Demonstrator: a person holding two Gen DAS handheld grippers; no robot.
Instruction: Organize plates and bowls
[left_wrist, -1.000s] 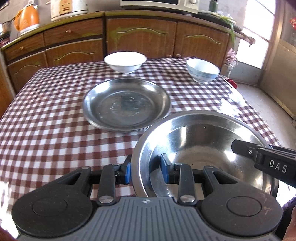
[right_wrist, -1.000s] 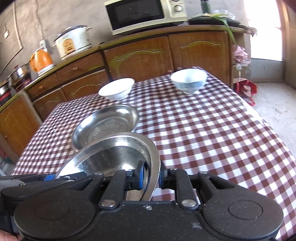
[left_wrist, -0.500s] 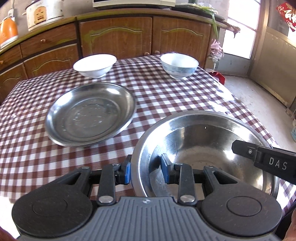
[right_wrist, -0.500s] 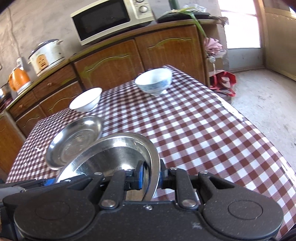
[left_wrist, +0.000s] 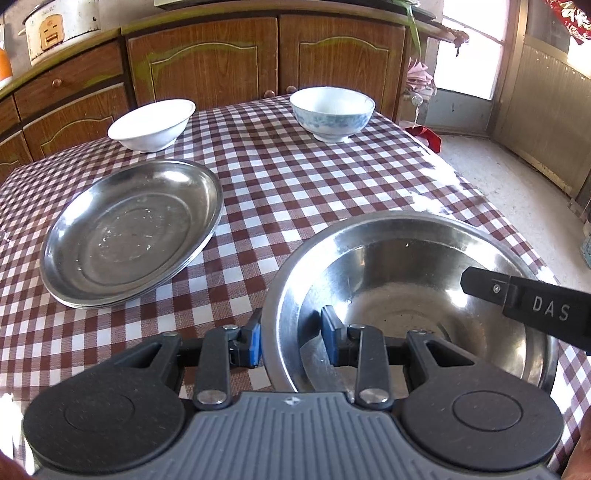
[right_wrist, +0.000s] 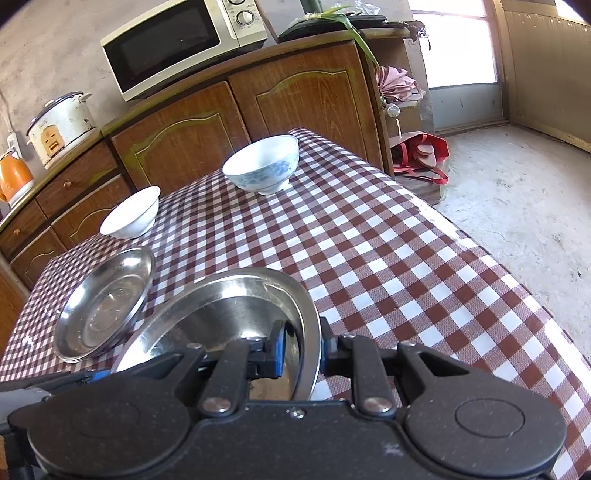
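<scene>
We grip the steel bowl (left_wrist: 406, 280) with both grippers, left (left_wrist: 291, 338) and right (right_wrist: 301, 349), jaws clamped on opposite rims.

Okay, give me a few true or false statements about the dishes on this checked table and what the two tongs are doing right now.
1. Both the left tongs and the right tongs grip the rim of the steel basin. True.
2. The blue-patterned bowl sits inside the white bowl. False: they stand apart on the checked tablecloth.
3. The steel plate lies flat on the table, ungripped. True.
4. The steel basin holds food. False: it looks empty.
5. A microwave sits on the wooden cabinets. True.
</scene>
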